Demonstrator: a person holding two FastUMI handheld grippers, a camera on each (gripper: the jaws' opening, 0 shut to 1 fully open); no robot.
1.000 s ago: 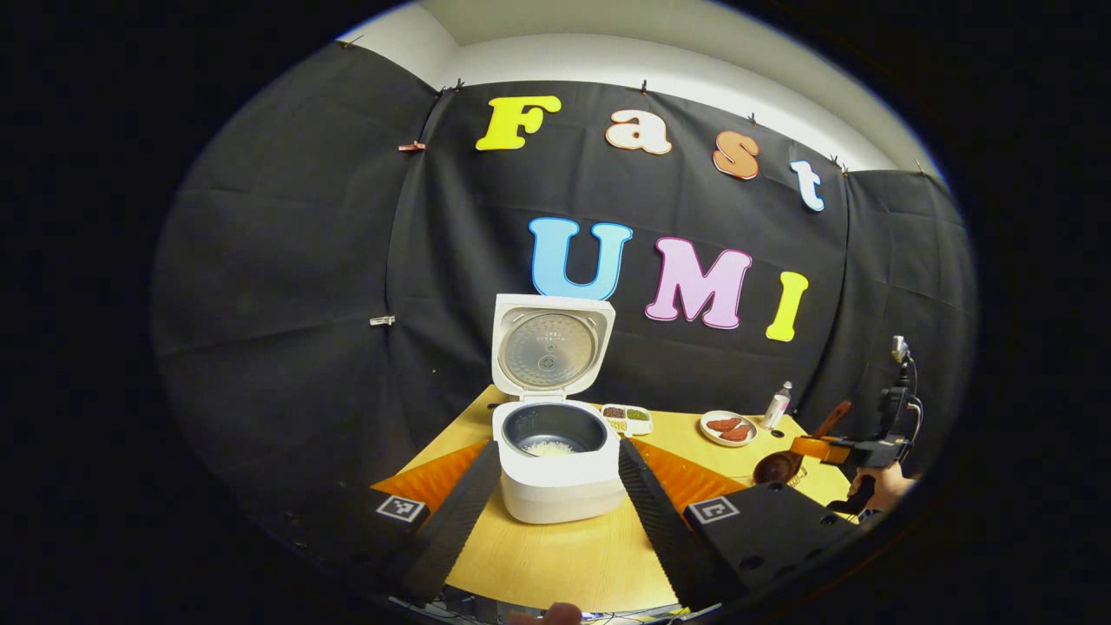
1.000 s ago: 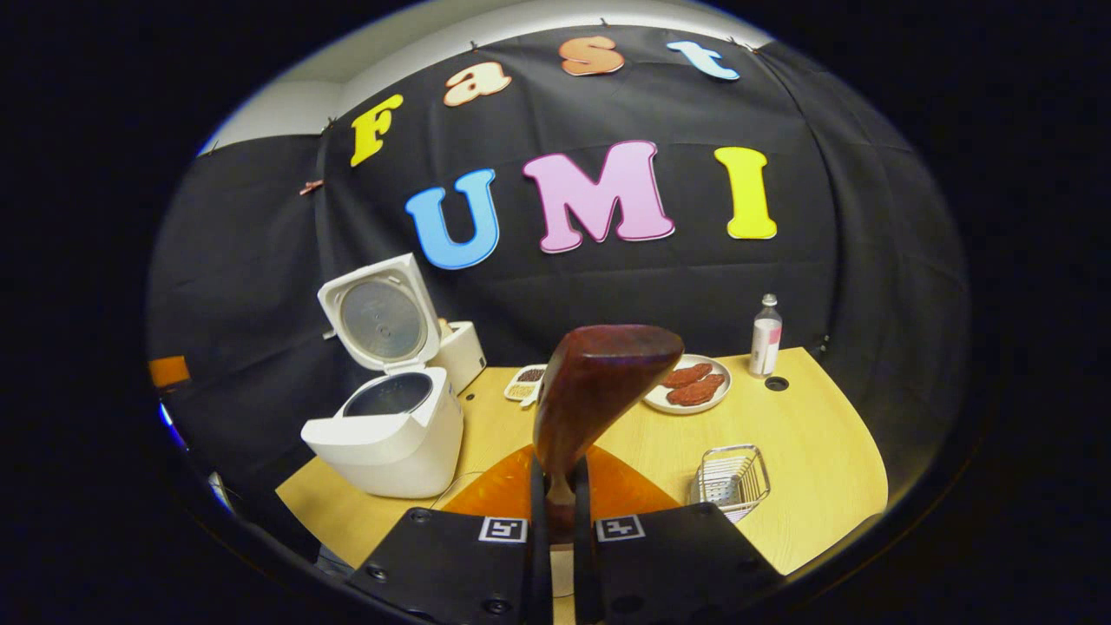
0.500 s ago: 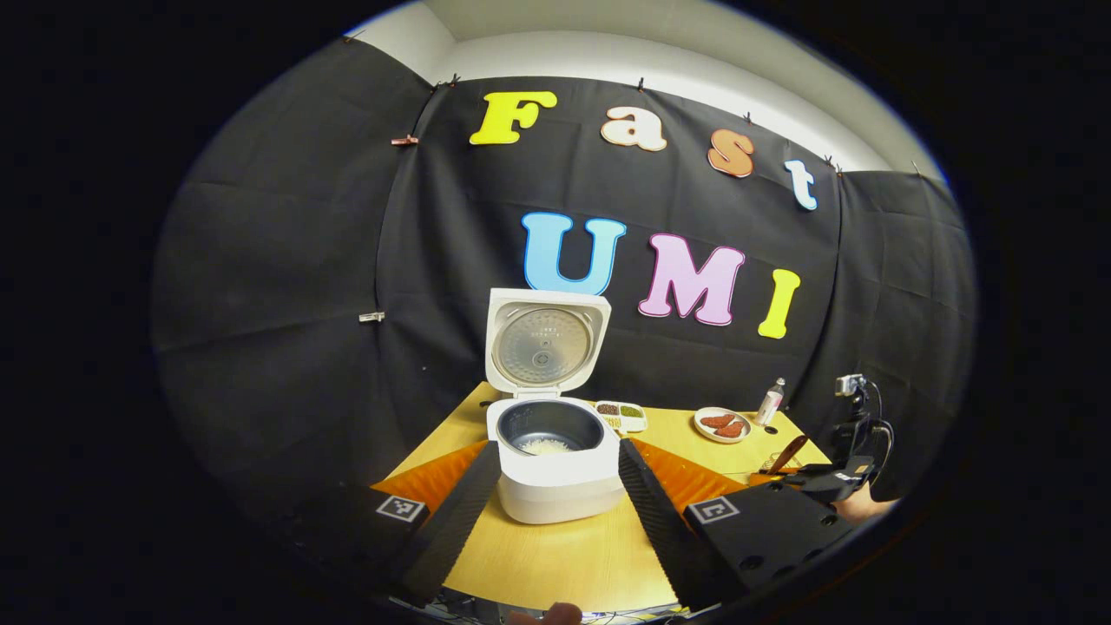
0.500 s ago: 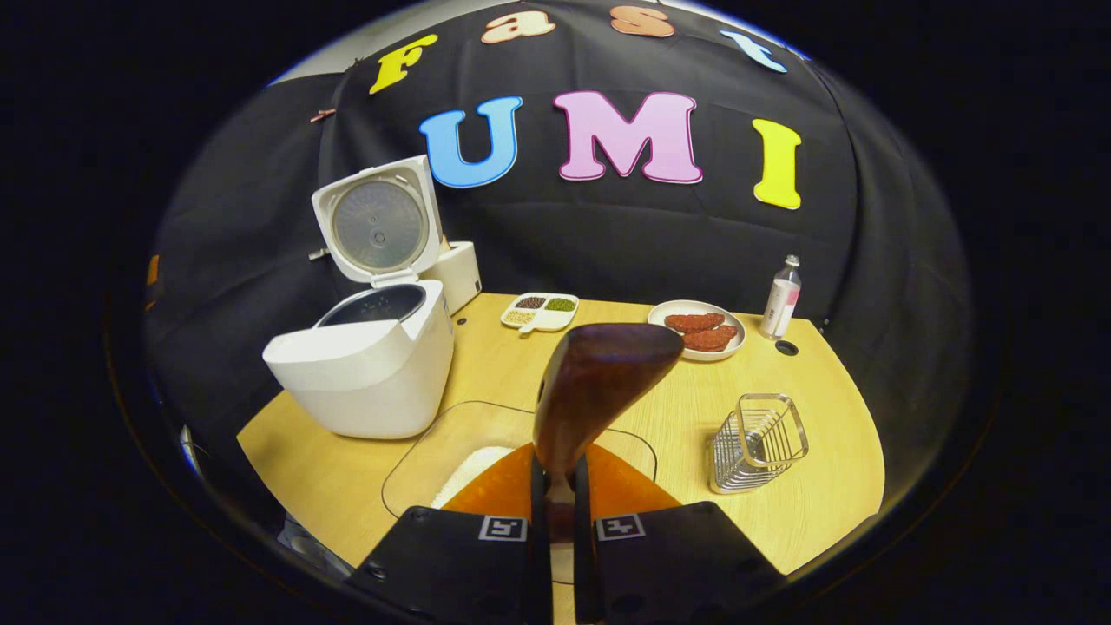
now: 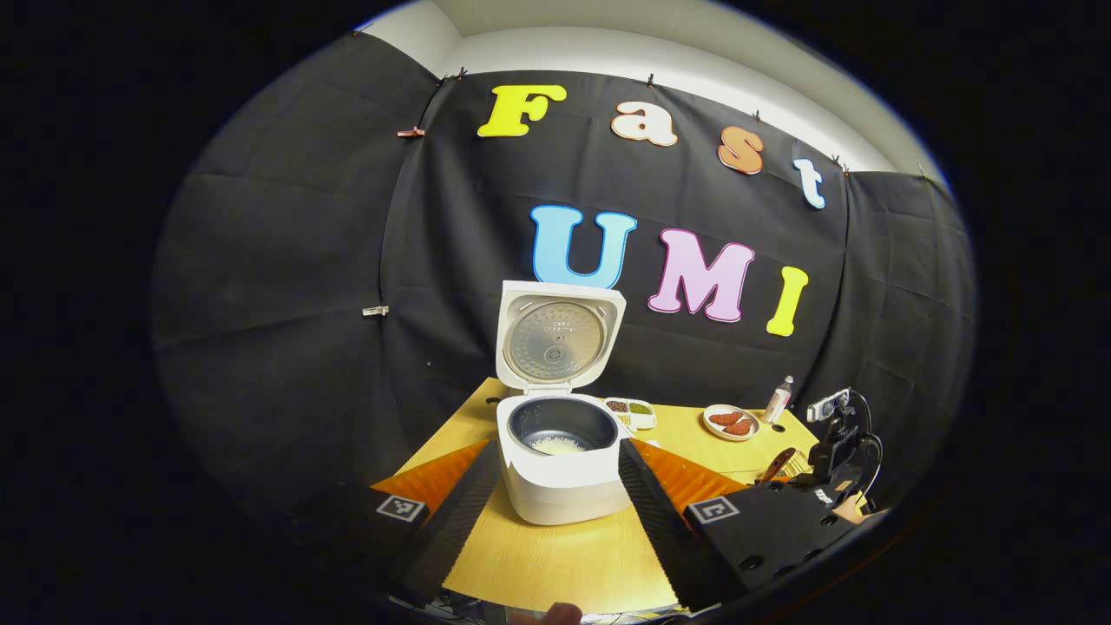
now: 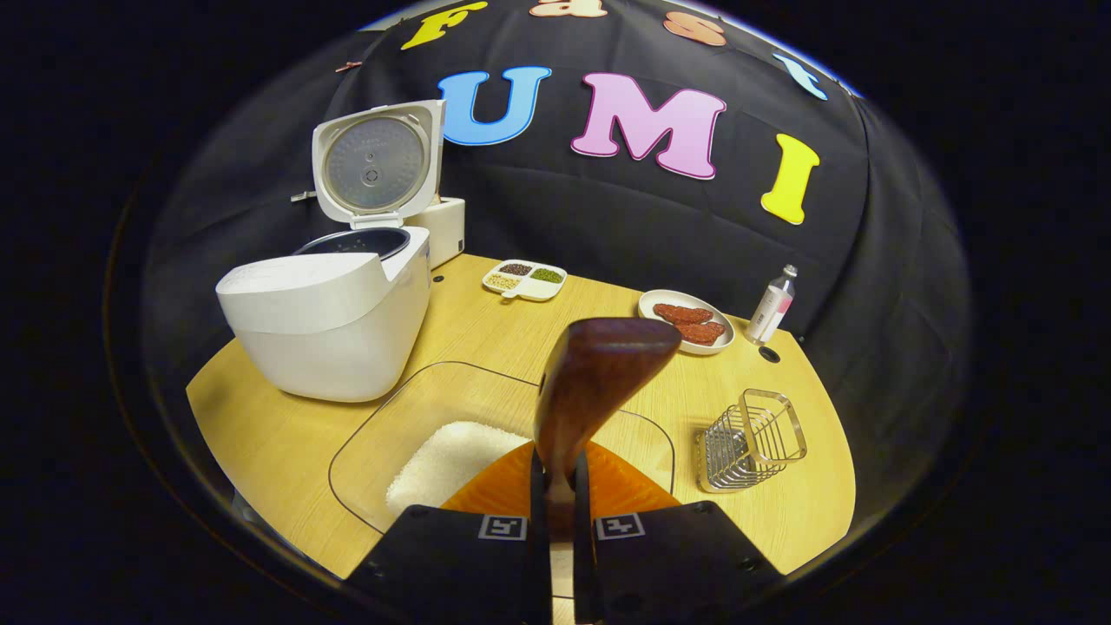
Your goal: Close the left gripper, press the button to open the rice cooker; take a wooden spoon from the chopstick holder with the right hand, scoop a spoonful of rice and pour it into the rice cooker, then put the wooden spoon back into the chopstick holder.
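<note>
Right gripper (image 6: pixel 561 486) clamps the wooden spoon (image 6: pixel 590 391) above the rice container (image 6: pixel 417 417).
Spoon bowl points up and away. Left gripper (image 5: pixel 555 490) hangs spread wide before the open rice cooker (image 5: pixel 560 434); wire chopstick holder (image 6: pixel 751 438) stands right on the counter (image 6: pixel 278 443).

No legible text, brand or number on any item. Bottle (image 6: pixel 772 305) carries a pink-and-white label, print too small to read. Small embossed marks on the inner lid of the rice cooker (image 5: pixel 555 329) are unreadable; square coded markers (image 6: pixel 502 527) on the tongs bear patterns, not characters.
</note>
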